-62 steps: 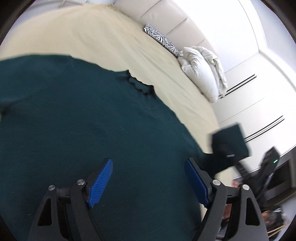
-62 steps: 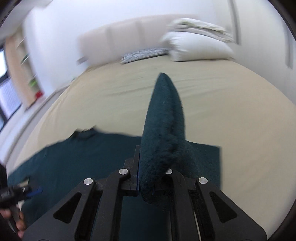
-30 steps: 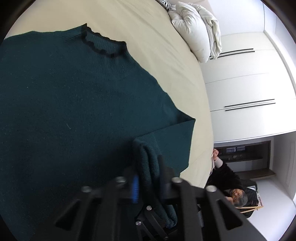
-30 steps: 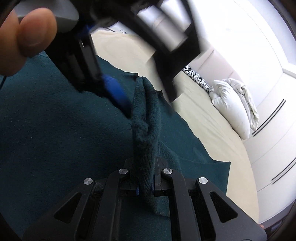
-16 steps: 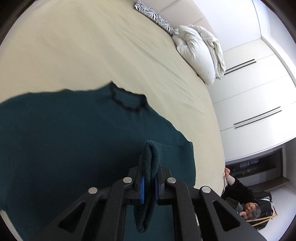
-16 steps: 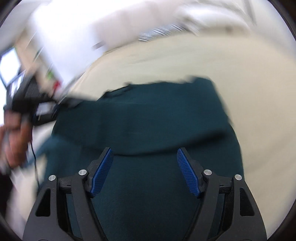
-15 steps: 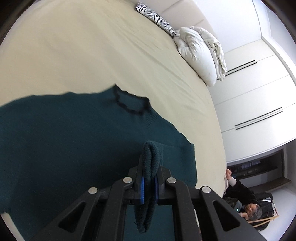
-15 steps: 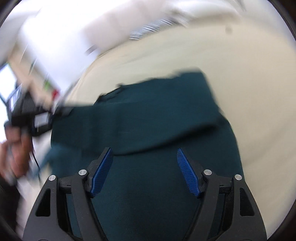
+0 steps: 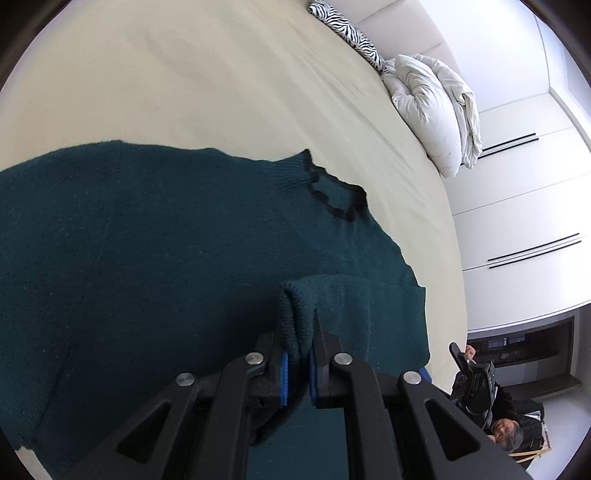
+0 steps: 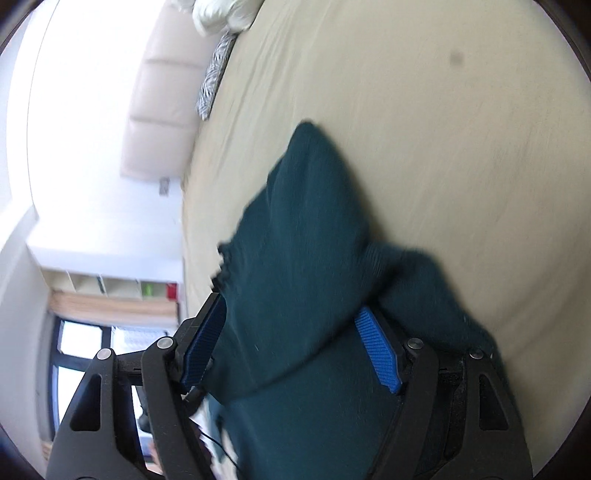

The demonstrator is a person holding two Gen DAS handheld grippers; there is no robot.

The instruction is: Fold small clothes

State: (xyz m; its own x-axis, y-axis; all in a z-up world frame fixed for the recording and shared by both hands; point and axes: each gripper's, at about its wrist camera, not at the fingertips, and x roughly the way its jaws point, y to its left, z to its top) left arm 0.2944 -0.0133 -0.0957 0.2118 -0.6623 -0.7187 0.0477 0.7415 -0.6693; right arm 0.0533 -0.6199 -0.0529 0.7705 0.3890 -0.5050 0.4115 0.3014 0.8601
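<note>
One dark teal knitted sweater [image 9: 155, 258] fills most of my left wrist view, spread over the cream bed [image 9: 221, 81] with its body running from the left edge to the lower centre. The knit looks fine and slightly fuzzy, and the neckline [image 9: 334, 192], right of centre, has a darker scalloped trim. A sleeve [image 9: 354, 306] is doubled back over the body at lower right, making a soft rounded fold. My left tongs [image 9: 295, 363] are clamped on that fold, blue pads pressed tight against the cloth from both sides.

In the right wrist view the picture is rolled and somewhat blurred. The same sweater [image 10: 306, 258] rises from the bottom centre to a blunt point in the middle of the frame, with the bed [image 10: 461, 129] filling the upper right. My right tongs [image 10: 291, 347] stand apart, the ribbed blue pads on either side of the fabric and not squeezing it, though I cannot tell whether the left pad brushes it.

A white duvet [image 9: 436, 107] and a zebra-print pillow [image 9: 343, 27] lie at the upper right of the left view.
</note>
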